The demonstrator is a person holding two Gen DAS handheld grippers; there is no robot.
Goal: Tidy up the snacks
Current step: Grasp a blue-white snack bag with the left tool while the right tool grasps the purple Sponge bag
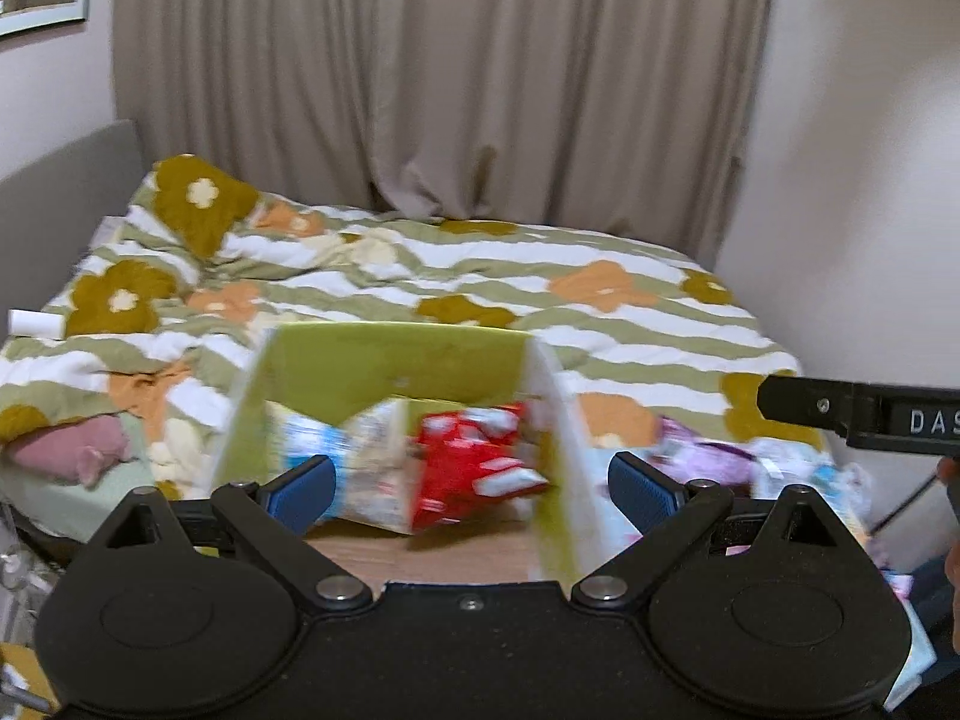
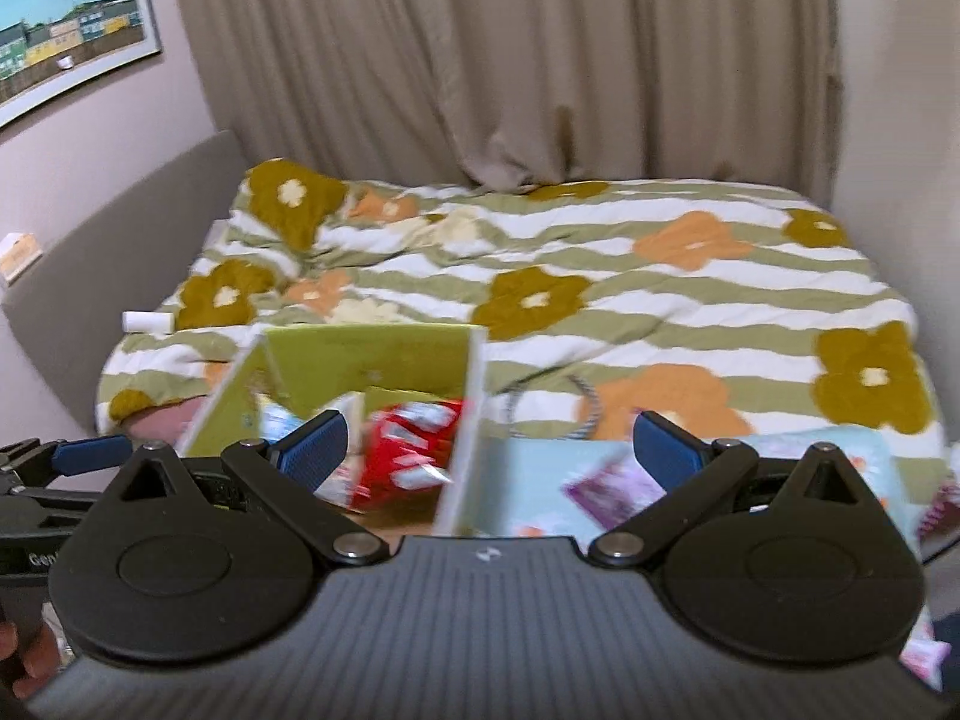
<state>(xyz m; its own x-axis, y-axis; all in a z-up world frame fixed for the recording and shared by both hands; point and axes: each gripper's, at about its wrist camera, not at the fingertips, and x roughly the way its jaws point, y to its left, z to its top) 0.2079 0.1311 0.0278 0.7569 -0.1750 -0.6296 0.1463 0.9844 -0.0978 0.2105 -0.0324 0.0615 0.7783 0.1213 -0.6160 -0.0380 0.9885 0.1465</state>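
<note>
Both grippers are hovering spread wide, gripping nothing. Left gripper [image 1: 471,486] is facing the green box [image 1: 396,360] holding the red packet [image 1: 474,462]; right gripper [image 2: 489,450] is nearer the purple packet [image 2: 612,489], lying right of the box.

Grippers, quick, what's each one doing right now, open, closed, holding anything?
Left gripper: open, holding nothing, above the green box.
Right gripper: open, holding nothing.

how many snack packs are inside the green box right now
2 show: a red foil snack pack at the right inside the green cardboard box, a pale blue-white pack left of it. Others may be hidden.
</note>
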